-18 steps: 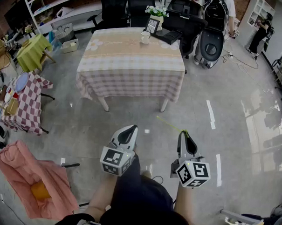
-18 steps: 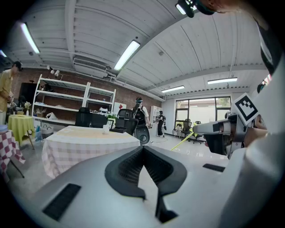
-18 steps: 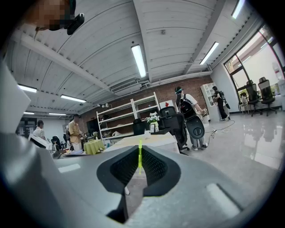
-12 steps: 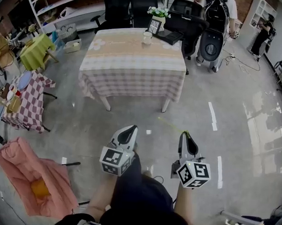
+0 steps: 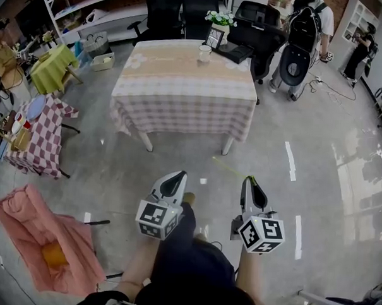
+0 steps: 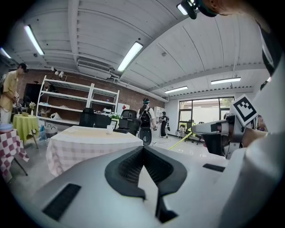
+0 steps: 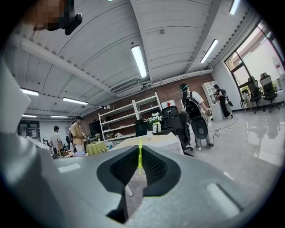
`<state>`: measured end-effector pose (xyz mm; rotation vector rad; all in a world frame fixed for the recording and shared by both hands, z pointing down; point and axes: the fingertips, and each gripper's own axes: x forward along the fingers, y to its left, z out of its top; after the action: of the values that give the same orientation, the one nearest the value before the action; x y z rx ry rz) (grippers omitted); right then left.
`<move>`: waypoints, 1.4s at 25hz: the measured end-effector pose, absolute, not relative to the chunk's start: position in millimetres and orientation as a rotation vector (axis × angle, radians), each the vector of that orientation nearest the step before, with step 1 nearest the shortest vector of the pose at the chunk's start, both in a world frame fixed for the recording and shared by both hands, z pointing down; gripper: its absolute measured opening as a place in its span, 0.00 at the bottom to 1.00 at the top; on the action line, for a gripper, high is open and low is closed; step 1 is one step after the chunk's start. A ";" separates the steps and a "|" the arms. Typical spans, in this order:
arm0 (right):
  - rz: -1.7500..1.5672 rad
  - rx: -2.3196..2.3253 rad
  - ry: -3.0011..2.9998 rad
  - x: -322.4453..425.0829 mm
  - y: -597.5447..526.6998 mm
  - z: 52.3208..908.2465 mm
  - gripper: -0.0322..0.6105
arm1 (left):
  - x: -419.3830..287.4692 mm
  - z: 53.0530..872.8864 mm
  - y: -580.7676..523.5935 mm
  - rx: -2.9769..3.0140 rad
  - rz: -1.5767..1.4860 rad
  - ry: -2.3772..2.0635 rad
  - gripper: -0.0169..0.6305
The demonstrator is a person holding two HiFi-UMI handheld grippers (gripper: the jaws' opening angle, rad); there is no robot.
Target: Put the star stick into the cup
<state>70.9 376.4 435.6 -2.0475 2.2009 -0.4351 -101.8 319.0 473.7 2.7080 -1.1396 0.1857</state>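
The star stick (image 5: 231, 167) is a thin yellow-green rod, and my right gripper (image 5: 250, 180) is shut on its near end; it slants up and left over the floor. In the right gripper view the stick (image 7: 140, 156) stands between the closed pads. My left gripper (image 5: 175, 174) hangs beside it, shut with nothing in it, its jaws meeting in the left gripper view (image 6: 143, 149). The white cup (image 5: 204, 52) stands at the far edge of the table with the checked cloth (image 5: 181, 91), well ahead of both grippers. The cup (image 6: 109, 129) also shows small in the left gripper view.
A vase of flowers (image 5: 221, 18), a picture frame (image 5: 215, 37) and a dark flat device (image 5: 236, 51) share the far table edge. Office chairs and a person with a backpack (image 5: 303, 33) stand behind it. Small clothed tables (image 5: 37, 135) and a pink cloth (image 5: 48, 237) lie left.
The table has come slightly nearer and shifted right in the head view. A shoe now shows between the grippers. Both grippers keep their places, and the stick stays held.
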 end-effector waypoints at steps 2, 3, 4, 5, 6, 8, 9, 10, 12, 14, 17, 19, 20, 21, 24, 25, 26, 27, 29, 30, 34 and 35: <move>-0.427 -2.049 2.197 71.2 367.9 434.4 0.08 | -100.2 473.1 309.7 2.712 0.181 -1.139 0.04; -0.422 -2.049 2.197 71.4 363.1 433.4 0.08 | -99.2 473.0 304.1 2.713 0.180 -1.138 0.04; -0.417 -2.051 2.195 72.2 358.0 432.0 0.08 | -97.2 472.9 298.2 2.715 0.179 -1.133 0.04; -0.412 -2.053 2.189 74.1 352.8 430.3 0.08 | -94.3 472.4 292.1 2.719 0.180 -1.125 0.04; -0.408 -2.056 2.181 76.6 347.6 428.7 0.08 | -90.6 471.8 286.2 2.725 0.179 -1.115 0.04; -0.402 -2.062 2.168 81.6 337.2 426.8 0.08 | -82.9 470.3 274.4 2.738 0.177 -1.098 0.04; -0.401 -2.062 2.167 83.4 332.0 426.6 0.08 | -79.6 469.7 268.5 2.743 0.176 -1.093 0.04; -0.402 -2.063 2.166 84.6 326.9 426.7 0.08 | -77.0 469.1 262.6 2.747 0.178 -1.089 0.04; -0.403 -2.066 2.162 87.0 316.1 426.0 0.08 | -72.3 468.2 250.2 2.758 0.185 -1.082 0.04; -0.405 -2.070 2.157 91.3 303.6 424.1 0.08 | -66.4 466.8 236.9 2.763 0.188 -1.074 0.04; -0.411 -2.075 2.159 97.4 282.3 422.8 0.08 | -58.4 465.7 216.2 2.760 0.188 -1.064 0.04; -0.415 -2.081 2.156 102.5 268.5 421.8 0.08 | -53.0 466.2 202.6 2.761 0.196 -1.055 0.04; -0.415 -2.085 2.151 105.6 261.7 420.9 0.08 | -49.8 466.2 195.3 2.762 0.200 -1.050 0.04; -0.415 -2.088 2.145 108.5 254.8 420.2 0.08 | -46.8 465.9 187.7 2.764 0.201 -1.045 0.04; -0.420 -2.097 2.136 113.8 234.9 420.2 0.08 | -38.7 464.7 164.8 2.770 0.198 -1.032 0.04; -0.421 -2.102 2.135 115.4 228.8 420.2 0.08 | -35.8 464.1 157.8 2.772 0.197 -1.027 0.04; -0.422 -2.107 2.132 117.2 223.1 419.8 0.08 | -33.0 463.5 151.2 2.773 0.197 -1.021 0.04; -0.422 -2.112 2.129 119.0 217.9 419.1 0.08 | -30.4 463.1 145.2 2.774 0.197 -1.014 0.04; -0.421 -2.123 2.120 122.9 208.4 417.0 0.08 | -25.9 462.6 134.6 2.774 0.199 -0.998 0.04; -0.419 -2.128 2.115 124.8 203.8 415.7 0.08 | -23.9 461.7 129.3 2.775 0.197 -0.991 0.04; -0.414 -2.140 2.111 127.9 183.4 411.6 0.08 | -21.1 457.6 107.4 2.782 0.191 -0.983 0.04; -0.413 -2.140 2.111 127.6 178.1 410.6 0.08 | -21.5 457.6 102.4 2.779 0.193 -0.980 0.04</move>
<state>127.6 178.1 410.6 -2.1396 2.1109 -0.4126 -21.5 102.4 457.6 2.7790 -0.9805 0.1926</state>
